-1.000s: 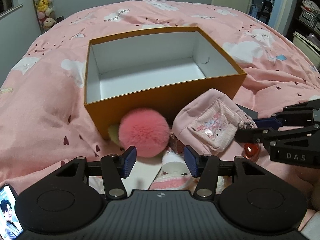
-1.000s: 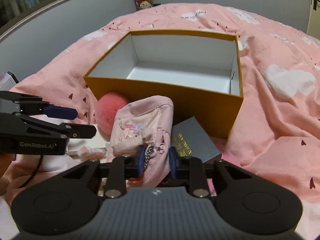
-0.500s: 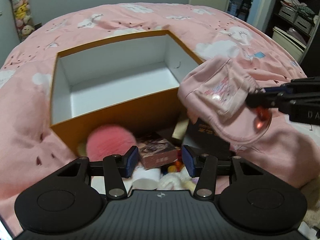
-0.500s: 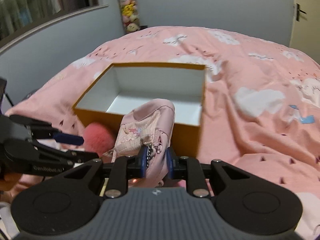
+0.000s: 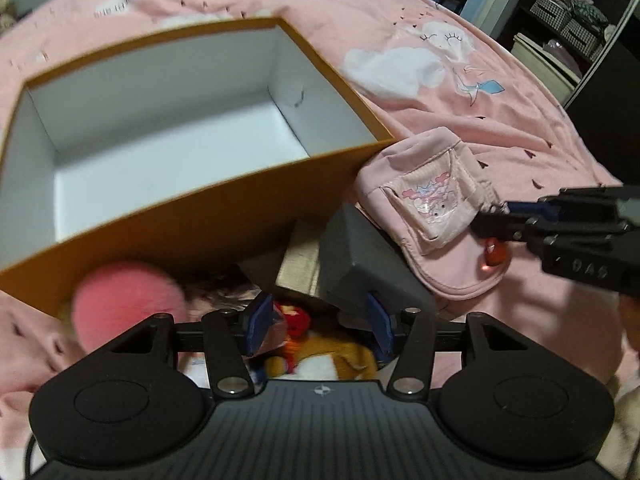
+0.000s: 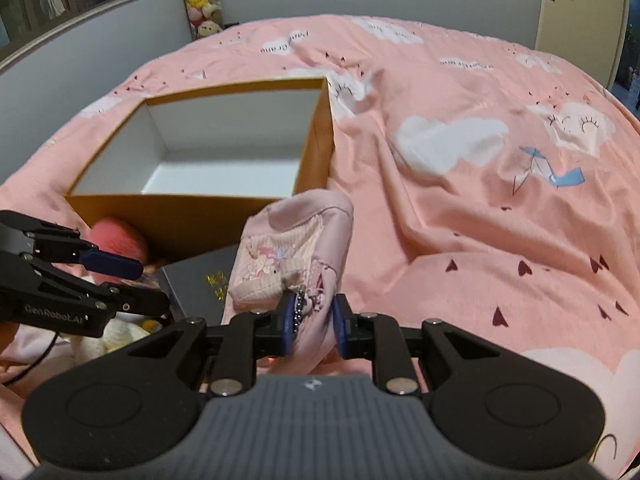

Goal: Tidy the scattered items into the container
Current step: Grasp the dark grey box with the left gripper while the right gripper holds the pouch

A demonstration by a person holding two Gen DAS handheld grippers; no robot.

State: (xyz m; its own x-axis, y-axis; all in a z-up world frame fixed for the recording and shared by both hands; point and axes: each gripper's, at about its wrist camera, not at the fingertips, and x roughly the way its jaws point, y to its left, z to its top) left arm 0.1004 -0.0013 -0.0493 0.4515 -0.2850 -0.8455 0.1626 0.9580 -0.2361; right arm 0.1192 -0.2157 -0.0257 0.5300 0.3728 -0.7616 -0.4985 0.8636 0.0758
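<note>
**Pouch lifted, box yet to be reached**

Since a second ago, the pink pouch (image 6: 298, 248) has come up off the pile and been carried to the right of the box's near corner, and both cameras have swung with it. It hangs from the right gripper (image 6: 311, 324), whose blue pads are clenched on the fabric and bead chain at the pouch's lower edge. In the left wrist view the pouch (image 5: 430, 208) dangles just beside the orange box (image 5: 208, 216), outside its wall, with a small red charm (image 5: 494, 254) swinging under it.

The left gripper (image 5: 318, 326) is spread wide with nothing between its pads, hovering over the remaining clutter: the pink pom-pom (image 5: 128, 300), a dark grey box (image 5: 360, 260) and some plush toys (image 5: 320, 356) against the orange box's front wall.

The box interior looks empty, so this appears to be the first item going in. To do the step well, I would raise the pouch until its drooping end clears the rim, then carry it left over the white floor before letting go. The pouch is limp and held by one end, so a low pass would likely catch the wall and shove the light box across the soft pink duvet (image 6: 460, 220). Keeping the left gripper low and out of that path seems wise.
</note>
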